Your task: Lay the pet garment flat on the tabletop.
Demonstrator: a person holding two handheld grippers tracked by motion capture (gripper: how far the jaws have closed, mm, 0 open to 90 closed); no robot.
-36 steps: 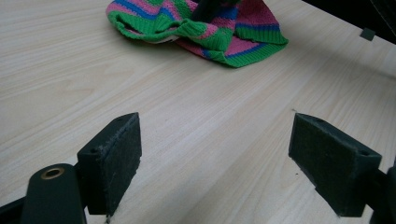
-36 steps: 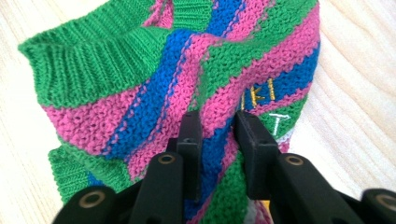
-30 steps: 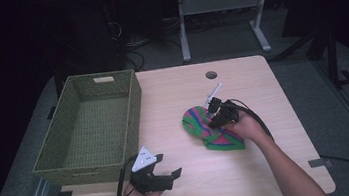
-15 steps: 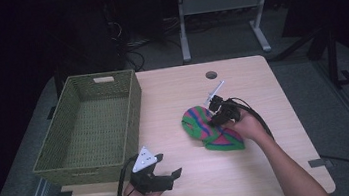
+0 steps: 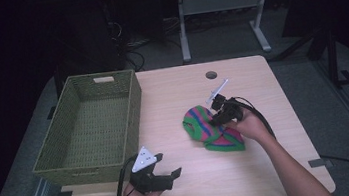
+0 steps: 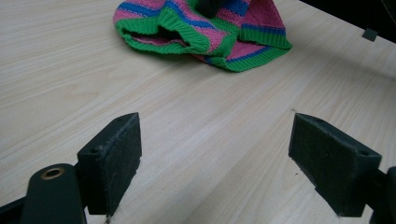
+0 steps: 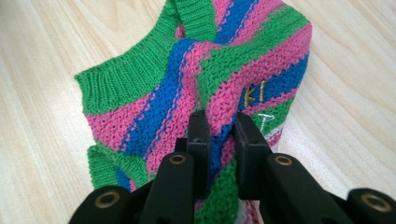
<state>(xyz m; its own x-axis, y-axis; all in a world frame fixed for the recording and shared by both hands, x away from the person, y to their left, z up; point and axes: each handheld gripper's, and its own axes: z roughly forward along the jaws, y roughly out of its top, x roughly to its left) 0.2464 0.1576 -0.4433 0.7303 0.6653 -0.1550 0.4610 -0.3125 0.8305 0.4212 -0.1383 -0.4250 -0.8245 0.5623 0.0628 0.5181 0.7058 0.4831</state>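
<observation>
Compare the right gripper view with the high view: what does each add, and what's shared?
Right gripper view alone: the right gripper pinching a raised fold of the striped knit garment, plus yellow stitching on it.
High view alone: the green woven basket at the table's left, and the left gripper open near the front edge.
Both: the garment lying on the wooden table.

All views share the striped knit (image 5: pixel 211 128), perhaps clothing.

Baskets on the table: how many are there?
1. The basket stands on the left side of the table, apart from the striped knit at the middle right.
</observation>
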